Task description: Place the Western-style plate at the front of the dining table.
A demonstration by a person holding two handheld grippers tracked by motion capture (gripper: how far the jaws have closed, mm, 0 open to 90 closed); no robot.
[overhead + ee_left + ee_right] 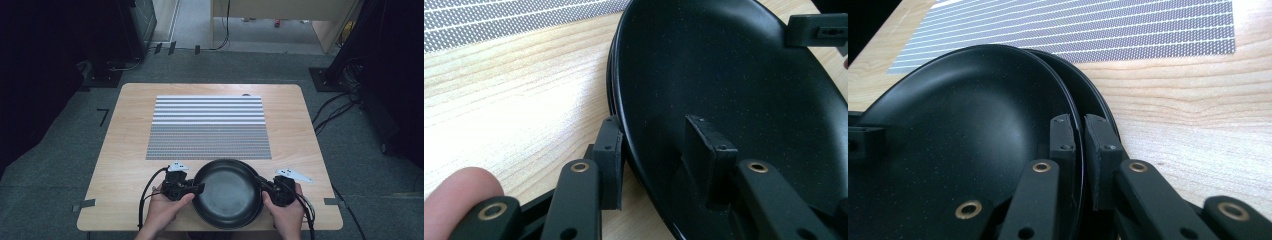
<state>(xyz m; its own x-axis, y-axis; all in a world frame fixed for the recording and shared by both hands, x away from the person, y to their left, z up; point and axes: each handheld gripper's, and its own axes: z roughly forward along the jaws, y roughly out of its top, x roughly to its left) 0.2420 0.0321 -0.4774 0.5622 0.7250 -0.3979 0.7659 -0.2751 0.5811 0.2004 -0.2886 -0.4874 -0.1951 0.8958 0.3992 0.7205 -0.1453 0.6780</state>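
Two black plates [973,130] lie stacked at the near edge of the table [125,150], between the two hands — the upper one [734,80] sits tilted in the lower one [1088,100], as the right gripper view shows.

Left gripper [192,189]: at 9 o'clock of the stack. Its jaws straddle the rim, one finger [608,160] outside and the other inside the bowl. The outer finger lies against the rim, but the inner one appears to stand off the surface, so a firm clamp cannot be confirmed.

Right gripper [267,189]: at 3 o'clock of the stack. Its jaws are clamped on the rim of the upper plate, one finger [1063,140] on the inner face and one between the two rims.

Key relation: the two grip points lie opposite each other across the plate, so the line joining them runs 9 to 3 o'clock. Both hands are equally near. A lift should keep that line level, otherwise the upper plate may slip or drag the lower one along.

Beyond the stack, toward 12 o'clock, lies a striped mat [210,127] — flat, just past the far rim, and no obstacle. Nothing else stands on the table.
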